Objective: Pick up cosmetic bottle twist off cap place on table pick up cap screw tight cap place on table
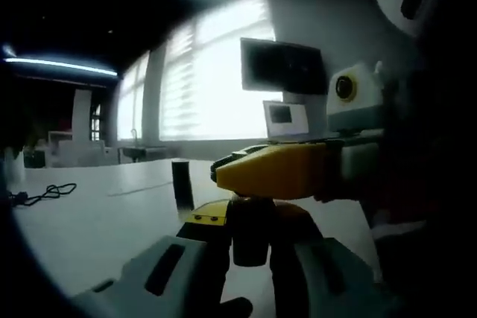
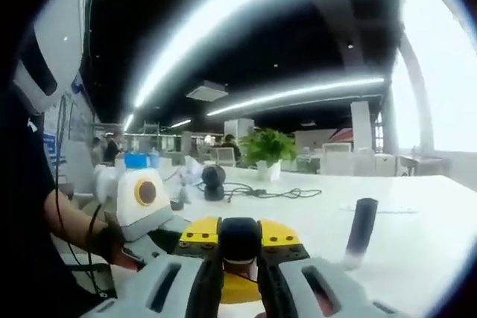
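Step in hand: you look to be at the cap stage, twisting it off or screwing it tight; which of the two cannot be told from this moment.

Cosmetic bottle: a dark round part, the bottle (image 1: 250, 236) or its cap, sits between the jaws of your left gripper (image 1: 250, 273), lifted off the white table (image 1: 97, 221). In the right gripper view the same dark piece (image 2: 240, 240) sits between the jaws of your right gripper (image 2: 240, 281).

Left gripper: jaws drawn in around the dark piece, seemingly pinching it.

Right gripper: jaws close on either side of the dark piece; its yellow body (image 1: 279, 169) reaches in from the right in the left gripper view, just above the left jaws.

Key relation: the two grippers face each other with the bottle between them, so the long axis appears to run along the line joining them. Both are on it; neither is nearer.

Dark cylinder: a slim upright cylinder (image 1: 182, 184) stands on the table beyond the grippers, apart from both; it appears to the right in the right gripper view (image 2: 361, 230). Whether it belongs to the task is unclear.

Next move calls for: hold one end steady and turn the other about that shared axis, without tilting.

Risk: a skewed grip could cross-thread the cap or let it slip.
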Tool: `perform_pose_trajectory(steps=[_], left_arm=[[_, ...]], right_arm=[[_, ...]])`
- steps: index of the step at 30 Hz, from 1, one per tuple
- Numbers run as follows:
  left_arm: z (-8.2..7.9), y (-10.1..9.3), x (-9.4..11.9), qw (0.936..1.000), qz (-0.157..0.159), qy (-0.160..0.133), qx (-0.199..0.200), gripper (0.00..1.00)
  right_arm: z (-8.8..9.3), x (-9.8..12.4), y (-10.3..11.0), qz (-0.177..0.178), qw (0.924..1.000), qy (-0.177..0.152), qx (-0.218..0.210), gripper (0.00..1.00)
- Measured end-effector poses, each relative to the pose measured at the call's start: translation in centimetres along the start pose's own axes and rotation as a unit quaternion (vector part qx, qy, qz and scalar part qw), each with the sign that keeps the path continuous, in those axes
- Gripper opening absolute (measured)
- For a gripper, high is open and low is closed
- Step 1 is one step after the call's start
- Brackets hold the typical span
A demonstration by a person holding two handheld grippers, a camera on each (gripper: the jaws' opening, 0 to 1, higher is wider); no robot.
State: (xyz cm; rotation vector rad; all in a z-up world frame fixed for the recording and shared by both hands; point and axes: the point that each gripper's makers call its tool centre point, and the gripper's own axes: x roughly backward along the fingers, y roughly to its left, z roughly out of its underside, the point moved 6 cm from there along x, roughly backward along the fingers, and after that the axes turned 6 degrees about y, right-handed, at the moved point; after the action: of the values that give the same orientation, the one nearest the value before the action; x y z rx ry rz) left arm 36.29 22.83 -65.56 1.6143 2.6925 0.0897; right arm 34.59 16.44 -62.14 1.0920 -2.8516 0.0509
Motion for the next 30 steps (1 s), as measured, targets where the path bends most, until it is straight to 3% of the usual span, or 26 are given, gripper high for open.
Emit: perform_pose_trajectory(steps=[5, 8, 15, 22, 30], left_arm=[[0.0, -0.5, 0.4, 0.9998, 0.019, 0.005, 0.0, 0.1], [-0.1, -0.9, 0.6, 0.9995, 0.032, 0.005, -0.005, 0.1], [-0.5, -1.6, 0.9, 0.9983, 0.058, 0.001, -0.005, 0.1], [-0.7, -2.5, 1.5, 0.9941, 0.107, 0.009, -0.01, 0.1], [-0.9, -3.5, 1.9, 0.9885, 0.151, 0.01, -0.003, 0.1]], right_arm=[[0.1, 0.4, 0.3, -0.038, 0.9993, 0.001, -0.004, 0.11], [-0.1, 0.7, 0.5, -0.072, 0.9972, 0.005, 0.019, 0.11], [-0.5, 1.3, 0.8, -0.125, 0.9917, 0.008, 0.03, 0.11], [-0.3, 2.0, 1.2, -0.203, 0.9789, -0.006, 0.023, 0.11], [-0.5, 2.6, 1.7, -0.293, 0.9558, -0.005, 0.029, 0.11]])
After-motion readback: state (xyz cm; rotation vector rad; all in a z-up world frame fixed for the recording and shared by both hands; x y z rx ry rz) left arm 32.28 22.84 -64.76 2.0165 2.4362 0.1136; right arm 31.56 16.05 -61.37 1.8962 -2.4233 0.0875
